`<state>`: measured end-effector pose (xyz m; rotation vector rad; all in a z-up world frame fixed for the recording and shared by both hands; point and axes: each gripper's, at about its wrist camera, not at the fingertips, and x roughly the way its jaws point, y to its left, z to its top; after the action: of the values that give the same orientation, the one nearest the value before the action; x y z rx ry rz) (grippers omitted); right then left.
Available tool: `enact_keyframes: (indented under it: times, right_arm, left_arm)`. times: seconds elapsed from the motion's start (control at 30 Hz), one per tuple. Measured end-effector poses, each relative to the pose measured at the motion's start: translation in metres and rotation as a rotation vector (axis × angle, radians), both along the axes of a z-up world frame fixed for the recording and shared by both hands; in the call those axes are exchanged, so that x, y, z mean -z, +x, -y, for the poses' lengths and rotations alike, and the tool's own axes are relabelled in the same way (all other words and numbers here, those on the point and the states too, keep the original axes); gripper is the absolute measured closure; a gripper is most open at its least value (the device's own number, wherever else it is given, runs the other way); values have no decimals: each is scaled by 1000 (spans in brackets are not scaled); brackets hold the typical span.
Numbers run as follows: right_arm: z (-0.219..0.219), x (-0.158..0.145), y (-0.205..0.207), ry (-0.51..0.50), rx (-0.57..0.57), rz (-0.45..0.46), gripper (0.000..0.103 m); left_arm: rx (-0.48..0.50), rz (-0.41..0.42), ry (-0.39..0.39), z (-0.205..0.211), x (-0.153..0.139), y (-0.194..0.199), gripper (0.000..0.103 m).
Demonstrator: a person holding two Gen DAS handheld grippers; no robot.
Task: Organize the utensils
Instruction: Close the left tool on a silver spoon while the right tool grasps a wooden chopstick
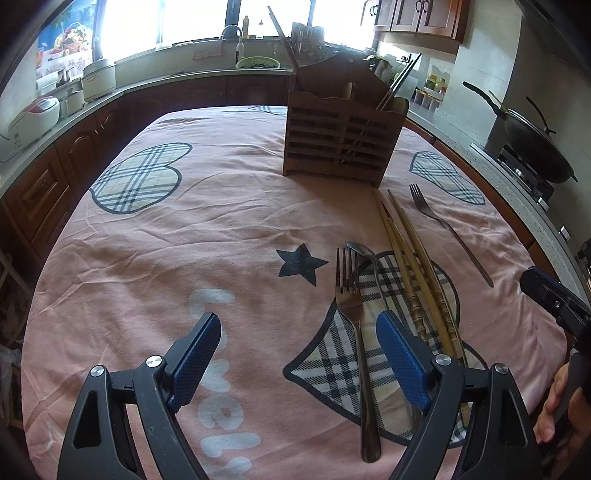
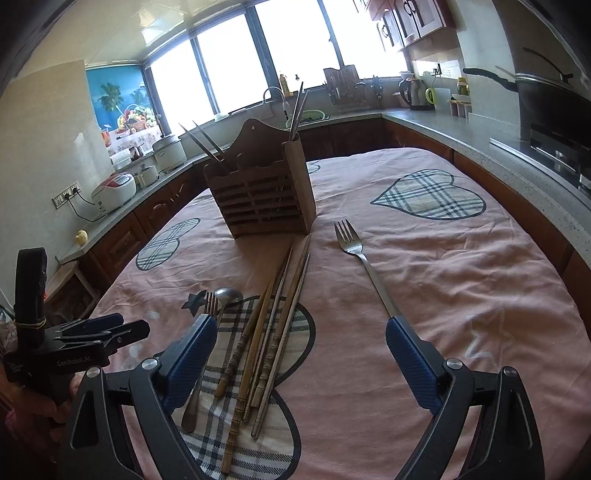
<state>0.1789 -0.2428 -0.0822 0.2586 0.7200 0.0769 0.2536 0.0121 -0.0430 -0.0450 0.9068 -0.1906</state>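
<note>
Wooden holder (image 2: 264, 192): chopsticks (image 2: 295, 110) upright inside | left tool (image 1: 297, 354) released | right tool (image 2: 301, 358) released

Home kitchen, we record: sink faucet (image 2: 274, 93) upper centre, wok (image 1: 532, 146) on stove at right, rice cooker (image 2: 114, 189) at left, wooden cabinets (image 2: 410, 18) upper right.

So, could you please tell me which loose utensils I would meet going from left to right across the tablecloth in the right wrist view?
Spoon → bundle of chopsticks → long fork lying apart on the right.
</note>
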Motion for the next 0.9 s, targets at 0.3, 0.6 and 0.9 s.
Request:
enact_keyframes:
  times: [0.3, 0.6, 0.9]
  right_arm:
    - [3, 11, 27, 31, -17, -52, 37]
    - [14, 24, 69, 64, -29, -113, 63]
    - [8, 41, 118, 87, -83, -195, 79]
  left_arm:
    - [46, -38, -15, 21, 8, 28, 30]
    - [140, -96, -86, 46, 16, 53, 58]
    - [195, -156, -88, 67, 33, 82, 88]
